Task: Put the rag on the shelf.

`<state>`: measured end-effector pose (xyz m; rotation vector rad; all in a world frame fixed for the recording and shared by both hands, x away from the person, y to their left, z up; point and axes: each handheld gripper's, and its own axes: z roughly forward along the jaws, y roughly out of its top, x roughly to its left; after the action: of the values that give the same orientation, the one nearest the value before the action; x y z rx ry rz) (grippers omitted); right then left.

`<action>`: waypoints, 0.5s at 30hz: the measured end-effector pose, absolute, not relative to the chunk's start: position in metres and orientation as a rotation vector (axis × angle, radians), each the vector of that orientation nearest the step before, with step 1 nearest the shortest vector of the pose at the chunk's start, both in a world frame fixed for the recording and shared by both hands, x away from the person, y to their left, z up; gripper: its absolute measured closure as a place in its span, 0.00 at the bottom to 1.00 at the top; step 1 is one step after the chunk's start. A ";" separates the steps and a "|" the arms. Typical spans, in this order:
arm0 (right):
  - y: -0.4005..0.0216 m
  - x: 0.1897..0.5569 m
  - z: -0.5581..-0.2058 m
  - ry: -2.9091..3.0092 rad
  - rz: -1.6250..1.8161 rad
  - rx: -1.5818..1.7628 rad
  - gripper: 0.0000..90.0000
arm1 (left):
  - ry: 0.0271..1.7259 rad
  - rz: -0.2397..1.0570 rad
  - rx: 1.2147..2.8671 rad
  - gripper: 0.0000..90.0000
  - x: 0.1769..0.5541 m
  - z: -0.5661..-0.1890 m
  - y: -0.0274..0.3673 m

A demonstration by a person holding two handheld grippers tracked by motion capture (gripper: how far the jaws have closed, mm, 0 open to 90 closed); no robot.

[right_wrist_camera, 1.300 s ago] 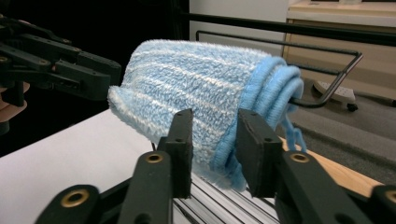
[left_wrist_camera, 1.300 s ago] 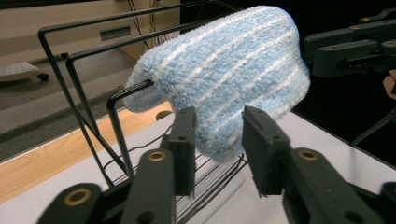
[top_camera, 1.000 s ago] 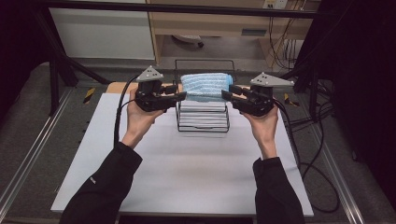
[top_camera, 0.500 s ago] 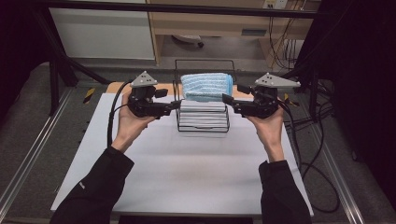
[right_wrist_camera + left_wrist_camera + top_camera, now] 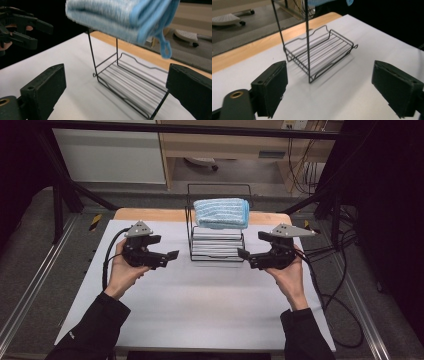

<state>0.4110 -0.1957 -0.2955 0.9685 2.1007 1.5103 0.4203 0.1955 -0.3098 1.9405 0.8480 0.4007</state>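
A white tabletop (image 5: 200, 310) with a wooden strip along its far edge is sitting inside a dark metal frame, with grey floor around it. A black wire rack (image 5: 216, 251) is standing upright near the far middle of the tabletop, and a folded blue towel (image 5: 221, 213) is lying on the rack's upper tier, above its bare lower shelf. In the right gripper view the towel's hanging loop is dangling off one corner, over the far side of the rack. The left hand-held gripper (image 5: 167, 260) is hovering just left of the rack, its jaws spread wide and gripping nothing, pointing towards the rack. The right hand-held gripper (image 5: 246, 257) is hovering just right of the rack, its jaws likewise spread wide and empty, facing the rack from the opposite side. Neither is touching the rack or the towel.
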 end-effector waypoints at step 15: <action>-0.207 0.392 -0.366 2.215 1.494 1.045 0.01 | 0.935 0.415 1.965 0.12 0.382 -0.373 0.237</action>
<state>0.3922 -0.2066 -0.3662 1.0451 2.2151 1.4945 0.3824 0.2369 -0.3731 1.9652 0.9348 0.4148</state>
